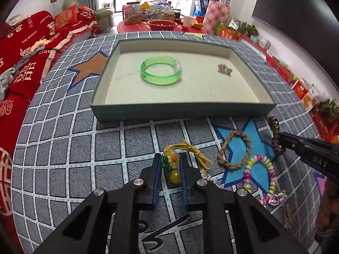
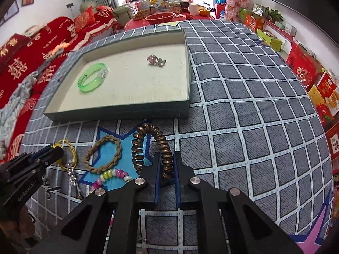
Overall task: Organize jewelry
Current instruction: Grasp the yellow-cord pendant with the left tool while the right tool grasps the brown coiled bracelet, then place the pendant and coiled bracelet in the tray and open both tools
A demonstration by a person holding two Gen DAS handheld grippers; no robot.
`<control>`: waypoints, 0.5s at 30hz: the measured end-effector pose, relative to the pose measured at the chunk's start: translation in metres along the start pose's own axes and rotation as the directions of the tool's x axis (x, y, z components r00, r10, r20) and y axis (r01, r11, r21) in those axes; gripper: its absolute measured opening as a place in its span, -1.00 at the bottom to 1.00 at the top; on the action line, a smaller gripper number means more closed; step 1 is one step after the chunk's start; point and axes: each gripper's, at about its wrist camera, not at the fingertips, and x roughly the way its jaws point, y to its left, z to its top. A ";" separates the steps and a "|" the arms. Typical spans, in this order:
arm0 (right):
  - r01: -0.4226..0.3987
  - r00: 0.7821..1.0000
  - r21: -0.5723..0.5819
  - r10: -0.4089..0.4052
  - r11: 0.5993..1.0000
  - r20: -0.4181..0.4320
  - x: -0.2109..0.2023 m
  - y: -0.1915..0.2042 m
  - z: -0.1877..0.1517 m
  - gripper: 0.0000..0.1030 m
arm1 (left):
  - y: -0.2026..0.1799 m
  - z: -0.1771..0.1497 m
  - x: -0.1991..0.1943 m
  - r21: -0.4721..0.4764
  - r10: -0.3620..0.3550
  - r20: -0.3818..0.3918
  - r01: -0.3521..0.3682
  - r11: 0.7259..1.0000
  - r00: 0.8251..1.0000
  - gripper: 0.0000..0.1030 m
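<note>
A green-sided tray (image 1: 182, 111) (image 2: 118, 114) with a cream lining holds a green bangle (image 1: 161, 70) (image 2: 92, 77) and a small sparkly ornament (image 1: 225, 69) (image 2: 156, 60). My left gripper (image 1: 171, 165) is closed around a yellow cord charm (image 1: 172, 160) with a flower and beads, low over the mat. My right gripper (image 2: 166, 165) is shut on a brown coiled spiral band (image 2: 148, 146) (image 1: 275, 136) and holds it upright. A braided tan bracelet (image 1: 234, 148) (image 2: 103, 155) and a pastel bead bracelet (image 1: 261, 175) (image 2: 112, 175) lie on the mat.
The grey grid-patterned mat (image 1: 63, 148) (image 2: 243, 116) covers a round table. A silvery chain piece (image 2: 71, 172) lies near the left gripper. A red sofa (image 1: 25, 48) is on the left, and a cluttered red table (image 1: 159, 21) is beyond.
</note>
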 end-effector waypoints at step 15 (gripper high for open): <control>-0.074 0.993 -0.012 0.075 0.997 0.096 -0.046 0.009 0.025 -0.76 | 0.014 0.032 -0.057 -0.003 -0.063 0.153 0.064 0.998 0.986 -0.43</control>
